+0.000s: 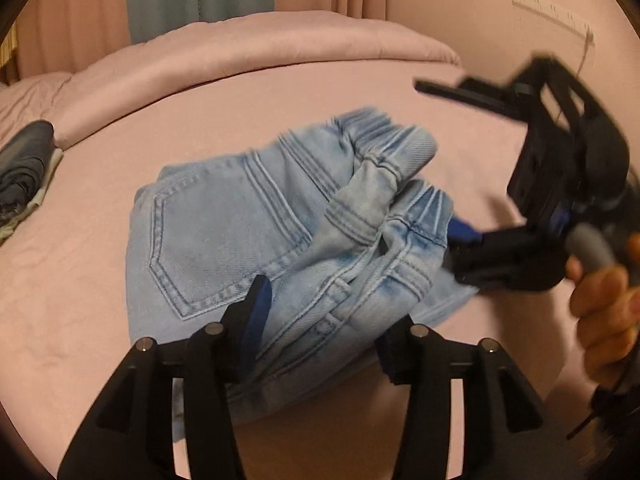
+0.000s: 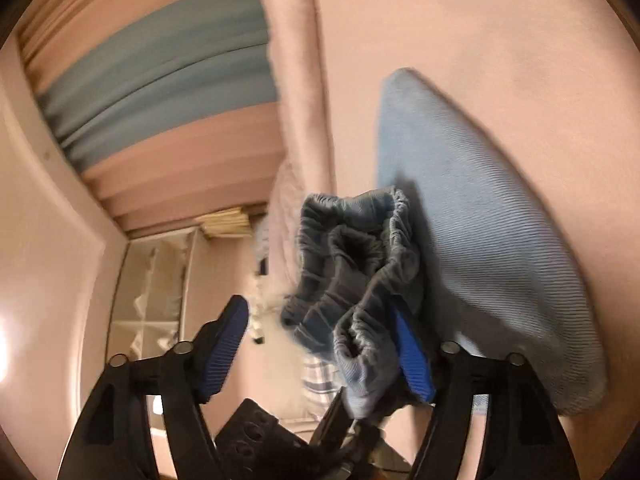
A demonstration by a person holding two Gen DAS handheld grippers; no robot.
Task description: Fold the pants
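Light blue denim pants (image 1: pixel 256 236) lie bunched on the pink bed, back pocket up, elastic waistband toward the right. My left gripper (image 1: pixel 324 320) is open, its fingers straddling the near edge of the pants, the cloth between them. My right gripper (image 1: pixel 452 240) is at the waistband on the right, held by a hand; it looks open. In the right wrist view the right gripper (image 2: pixel 320 348) is open, with the gathered waistband (image 2: pixel 360 256) lying against its right finger (image 2: pixel 412 352). The pants' leg fabric (image 2: pixel 480 240) spreads beyond it.
The pink bed sheet (image 1: pixel 100 280) surrounds the pants. A rolled pink duvet (image 1: pixel 240 52) lies at the back. A folded dark garment (image 1: pixel 24 168) sits at the left edge. A white shelf unit (image 2: pixel 152 288) stands beside the bed.
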